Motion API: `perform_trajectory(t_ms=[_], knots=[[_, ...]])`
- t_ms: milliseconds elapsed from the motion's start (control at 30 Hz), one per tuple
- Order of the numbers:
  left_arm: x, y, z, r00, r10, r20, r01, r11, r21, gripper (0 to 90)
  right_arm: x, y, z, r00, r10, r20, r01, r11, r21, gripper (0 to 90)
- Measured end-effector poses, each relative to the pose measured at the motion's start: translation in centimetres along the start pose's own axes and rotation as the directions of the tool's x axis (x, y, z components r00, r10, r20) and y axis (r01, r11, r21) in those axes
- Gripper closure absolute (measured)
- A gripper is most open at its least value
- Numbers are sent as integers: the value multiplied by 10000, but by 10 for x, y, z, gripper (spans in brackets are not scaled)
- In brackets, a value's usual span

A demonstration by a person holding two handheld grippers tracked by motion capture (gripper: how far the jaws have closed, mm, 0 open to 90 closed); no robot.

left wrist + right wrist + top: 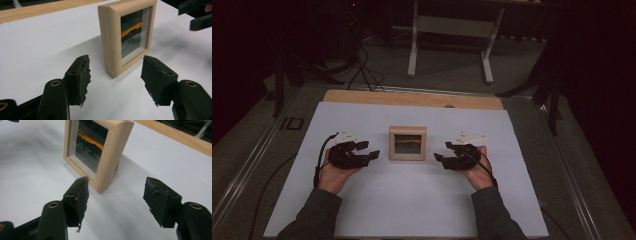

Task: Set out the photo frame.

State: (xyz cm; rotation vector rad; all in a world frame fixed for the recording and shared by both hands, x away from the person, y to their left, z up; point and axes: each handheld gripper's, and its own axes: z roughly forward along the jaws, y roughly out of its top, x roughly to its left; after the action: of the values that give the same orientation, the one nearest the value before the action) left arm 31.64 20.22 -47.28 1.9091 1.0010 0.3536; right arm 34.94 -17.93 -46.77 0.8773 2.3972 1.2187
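Pale wood makes up the deep picture frame [407,143] that stands upright near the middle of the white sheet [362,210] covering the table. Behind its glass sits a dark picture crossed by a thin orange streak (what it depicts cannot be made out). No brand, label or writing can be read on the frame or the sheet.

On either side of it, a little apart and not touching, are the two tools. The left gripper [373,150] points toward the frame's left edge with its jaws spread wide and nothing between them; in the left gripper view its torn black pads [84,77] stand short of the frame's near corner [113,40]. The right gripper [442,151] mirrors it from the other side, jaws likewise released and empty, the frame's corner [110,157] just ahead of its pads [81,195]. Beyond the sheet runs a strip of bare wooden tabletop [412,98].
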Motion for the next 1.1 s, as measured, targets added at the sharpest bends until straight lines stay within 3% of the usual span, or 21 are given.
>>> perform_trajectory(t_ms=[267,533,800,1100], knots=[[3,-18,-20,9990,217,-387,-224,9996,-172,385,0,-18,-22,9995,-26,300,34,9997,-255,351],[8,-33,-37,9980,-49,-630,20,9989,-468,363,-4,-40,-39,9975,388,592,-352,9975,-609,316],[9,-49,-44,9971,-181,-739,162,9995,-275,334,-9,-61,-54,9919,852,947,-763,9927,-939,293],[6,-67,-55,9855,63,-1693,-61,10000,18,334,-13,-79,-75,9824,1448,1183,-1271,9812,-1451,293]])
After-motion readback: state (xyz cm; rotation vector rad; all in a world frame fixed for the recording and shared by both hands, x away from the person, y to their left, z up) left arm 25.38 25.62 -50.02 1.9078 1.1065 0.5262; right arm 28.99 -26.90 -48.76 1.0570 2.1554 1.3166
